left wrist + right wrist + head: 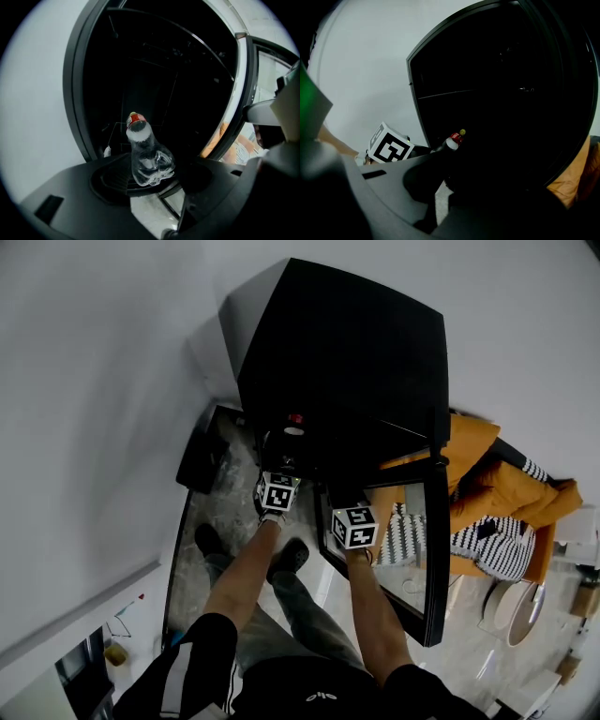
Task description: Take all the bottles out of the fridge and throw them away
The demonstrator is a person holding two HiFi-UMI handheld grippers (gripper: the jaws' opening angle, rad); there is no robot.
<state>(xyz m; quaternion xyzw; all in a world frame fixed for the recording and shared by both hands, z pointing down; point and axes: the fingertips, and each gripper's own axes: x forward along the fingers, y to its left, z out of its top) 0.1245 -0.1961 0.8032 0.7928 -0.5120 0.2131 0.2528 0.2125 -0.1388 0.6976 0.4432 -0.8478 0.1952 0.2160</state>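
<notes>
The left gripper (pixel 154 178) has its fingers set wide, clamped on the base of a crumpled bottle (pixel 147 159) at the open fridge (pixel 164 70). The bottle's red-capped neck points up and away. The right gripper (pixel 447 180) is nearby, fingers closed and empty.

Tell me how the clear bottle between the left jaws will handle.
The bottle looks crumpled and see-through, so it is probably near empty and light. Its thin walls would likely give more under the left gripper squeeze, so it may tilt or slip.
</notes>
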